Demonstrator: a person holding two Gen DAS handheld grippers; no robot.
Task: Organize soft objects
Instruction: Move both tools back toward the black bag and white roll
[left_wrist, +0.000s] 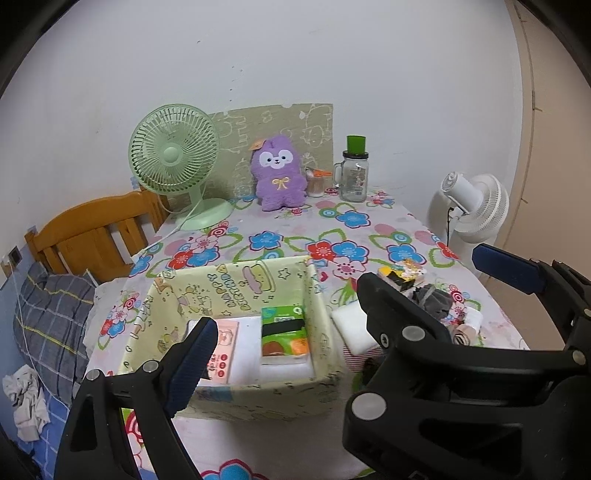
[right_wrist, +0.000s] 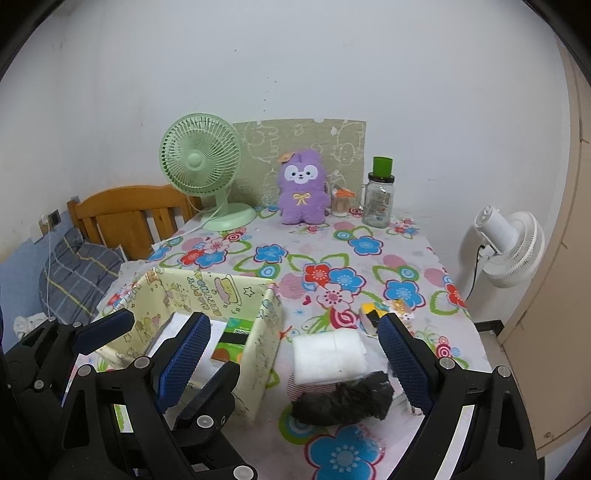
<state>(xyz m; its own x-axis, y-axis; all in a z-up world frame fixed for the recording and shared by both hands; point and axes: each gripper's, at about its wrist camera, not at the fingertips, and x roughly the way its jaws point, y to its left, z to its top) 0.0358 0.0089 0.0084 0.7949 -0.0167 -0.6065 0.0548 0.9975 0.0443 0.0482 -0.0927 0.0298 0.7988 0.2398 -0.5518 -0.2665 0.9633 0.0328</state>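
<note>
Two fans stand in view: one mint-green desk fan (right_wrist: 201, 162) on the table and one white floor fan (right_wrist: 511, 247) beside it. One purple plush bunny (right_wrist: 303, 190) sits at the back. One clear glass mug-jar with a green cap (right_wrist: 378, 199) stands near it. One pale yellow fabric storage box (left_wrist: 236, 291) holds two flat packets: one pink (left_wrist: 221, 350), one green-and-black (left_wrist: 283, 330). One white folded cloth (right_wrist: 328, 354) and one black crumpled cloth (right_wrist: 345, 402) lie outside.

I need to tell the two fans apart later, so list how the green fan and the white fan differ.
The green fan stands on the table at its back left; the white fan stands off the table, beyond its right edge. The green fan's grille faces the camera; the white fan shows its motor housing, its grille turned away. The green fan has a round flat base; the white fan's base is hidden. Both have a cord.
</note>
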